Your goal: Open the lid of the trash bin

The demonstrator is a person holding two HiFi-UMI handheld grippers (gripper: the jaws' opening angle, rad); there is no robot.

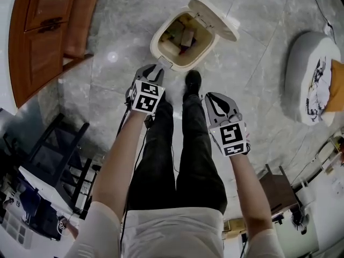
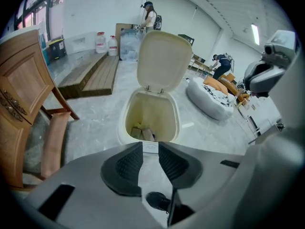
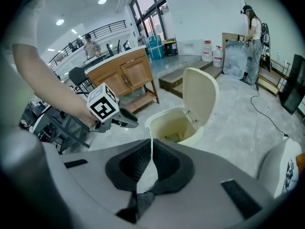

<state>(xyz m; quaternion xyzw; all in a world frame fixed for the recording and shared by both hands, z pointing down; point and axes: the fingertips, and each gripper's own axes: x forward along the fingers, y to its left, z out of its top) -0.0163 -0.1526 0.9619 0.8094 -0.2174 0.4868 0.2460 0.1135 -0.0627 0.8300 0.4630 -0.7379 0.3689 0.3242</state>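
Note:
The cream trash bin point(image 1: 160, 32) stands on the grey floor ahead of me, its lid point(image 1: 216, 17) swung up and back. Several small boxes point(image 1: 181, 37) lie inside. In the left gripper view the bin's rim point(image 2: 125, 122) is just beyond my jaws and the lid point(image 2: 162, 56) stands upright. My left gripper point(image 1: 158, 67) hovers at the bin's front edge, jaws a little apart, with the push tab point(image 2: 150, 147) showing in the gap point(image 2: 150, 152). My right gripper point(image 1: 213, 96) hangs further back, shut and empty point(image 3: 152, 142). It sees the bin point(image 3: 159, 119), lid point(image 3: 200, 97) and left gripper point(image 3: 129, 124).
My dark shoe point(image 1: 192, 81) rests right in front of the bin. A wooden cabinet point(image 1: 37, 36) stands at the left, a grey beanbag point(image 1: 310, 79) at the right, and a black rack point(image 1: 59, 155) at the lower left. Other people work far off point(image 2: 151, 15).

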